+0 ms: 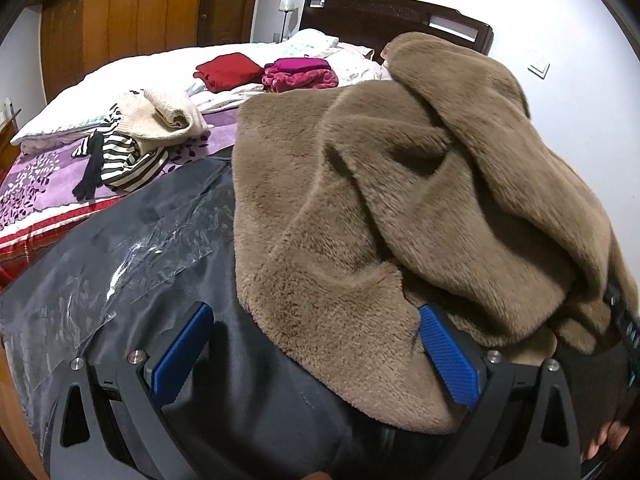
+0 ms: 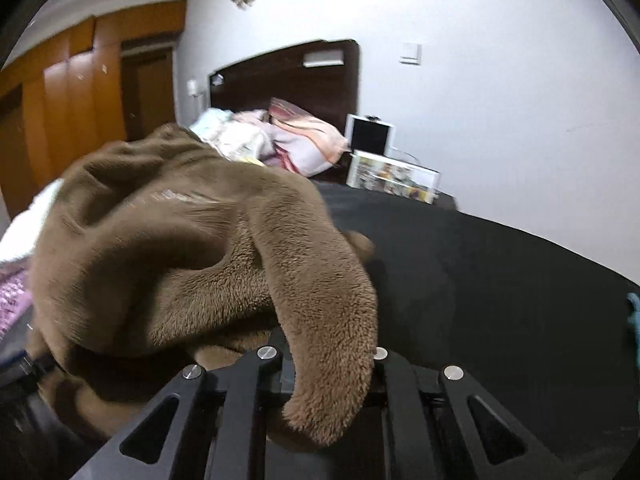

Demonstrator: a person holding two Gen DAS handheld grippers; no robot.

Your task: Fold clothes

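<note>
Now the brown fleece garment (image 1: 380, 208) is seen heaped on a dark grey sheet (image 1: 132, 248) spread over the foot of the bed (image 1: 44, 184), filling the centre and right of the left wrist view. It is rumpled, with one thick fold thrown over another towards the upper right of the frame, so no neat fold can be said to be made yet.

The left hand-held gripper (image 1: 316, 356) is held wide open at the bottom of that frame, its blue pads (image 1: 182, 350) well apart. The garment's near hem lies between them and rests against the right-side pad, but nothing is pinched; the gripper looks to be parked low over the sheet, ready to pin or take that edge.

In the right wrist view, the right hand-held gripper (image 2: 326, 384) is closed almost fully, and a long flap of the fleece, perhaps a sleeve, is drawn down into the bottom centre of the frame between its black fingers. It is judged to be gripped so that the flap can be carried across the body of the garment. The picture is blurred there, so exactly where the pads bite cannot be told.

Other clothes are kept apart at the upper left of the left wrist view: a striped top (image 1: 124, 160) under a cream knit (image 1: 160, 116), with a red item (image 1: 228, 70) and a magenta pile (image 1: 300, 74) farther up the bed. These look like a waiting heap and a finished stack, though that is a guess.
</note>
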